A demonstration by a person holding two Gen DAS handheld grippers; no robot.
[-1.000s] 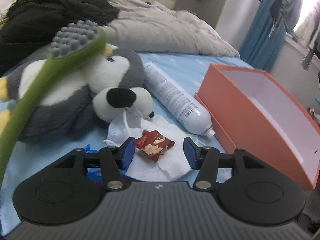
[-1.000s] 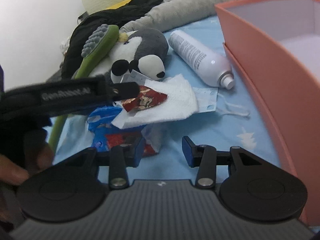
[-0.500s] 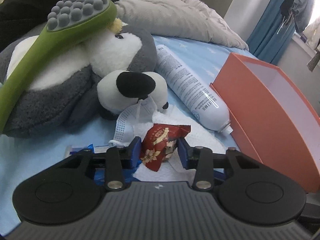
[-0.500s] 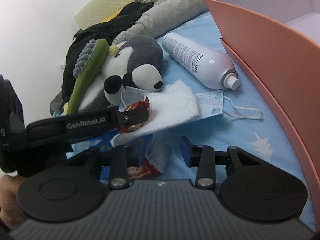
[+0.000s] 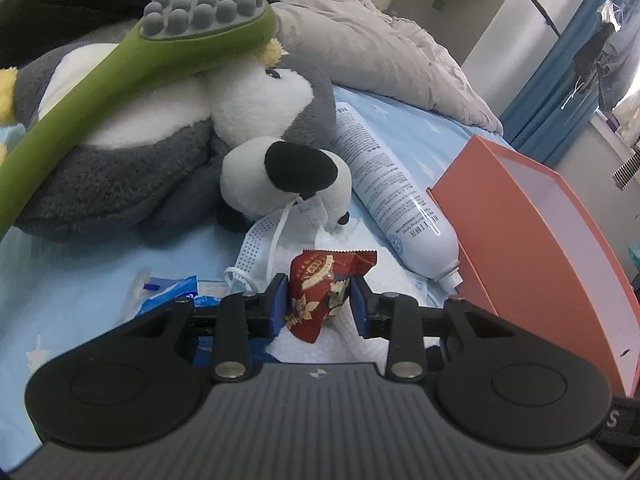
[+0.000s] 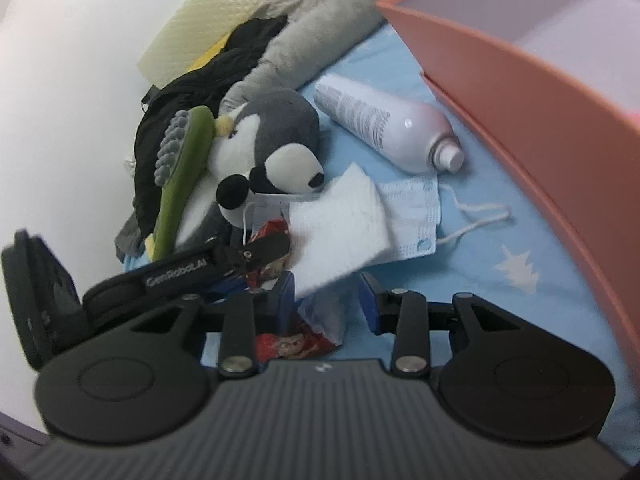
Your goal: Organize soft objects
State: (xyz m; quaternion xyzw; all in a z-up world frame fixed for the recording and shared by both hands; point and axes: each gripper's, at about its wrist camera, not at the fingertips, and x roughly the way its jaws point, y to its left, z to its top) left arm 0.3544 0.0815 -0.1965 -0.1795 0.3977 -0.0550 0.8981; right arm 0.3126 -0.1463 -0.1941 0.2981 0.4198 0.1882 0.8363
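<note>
Left hand-held gripper (image 5: 319, 303), lower centre of its view: blue pads closing on the crinkled red foil snack packet (image 5: 320, 286), which stands between them over the white folded cloth (image 6: 340, 224) on the bed. Packet's long axis runs up-frame, toward the open orange cardboard box (image 5: 532, 240) at right. 1 second earlier the packet lay flat, jaws wide. Right hand-held gripper (image 6: 326, 302): spread, pinching nothing.

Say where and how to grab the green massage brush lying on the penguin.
Grip the green massage brush on its narrow handle, below the nubbed head. Come from above, across the handle. The stem is slim and exposed over the plush penguin, while the head looks too wide.
</note>
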